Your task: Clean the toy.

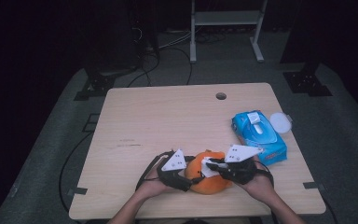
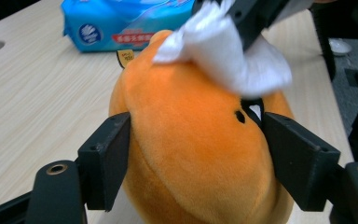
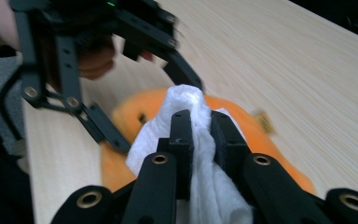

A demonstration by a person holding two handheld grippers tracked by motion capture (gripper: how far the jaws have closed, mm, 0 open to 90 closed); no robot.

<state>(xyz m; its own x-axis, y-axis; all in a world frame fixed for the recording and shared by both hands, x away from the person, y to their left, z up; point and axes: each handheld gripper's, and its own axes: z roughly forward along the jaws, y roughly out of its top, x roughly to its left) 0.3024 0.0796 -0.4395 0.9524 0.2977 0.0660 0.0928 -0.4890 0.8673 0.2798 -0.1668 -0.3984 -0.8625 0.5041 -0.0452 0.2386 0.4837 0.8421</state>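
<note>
An orange plush toy (image 1: 207,179) lies near the table's front edge. My left gripper (image 2: 193,149) is shut on the orange plush toy (image 2: 191,154), one black jaw pressed against each side. My right gripper (image 3: 200,126) is shut on a white wipe (image 3: 186,140) and holds it against the top of the plush toy (image 3: 242,135). In the left gripper view the white wipe (image 2: 228,51) rests on the toy's upper part. From above, the left gripper (image 1: 186,177) is at the toy's left, the right gripper (image 1: 212,165) over it with the wipe (image 1: 209,167).
A blue pack of wet wipes (image 1: 258,135) lies on the wooden table (image 1: 168,121) at the right, with a white round lid (image 1: 279,122) beside it. A cable hole (image 1: 221,96) is near the far edge. Cables trail on the floor at the left.
</note>
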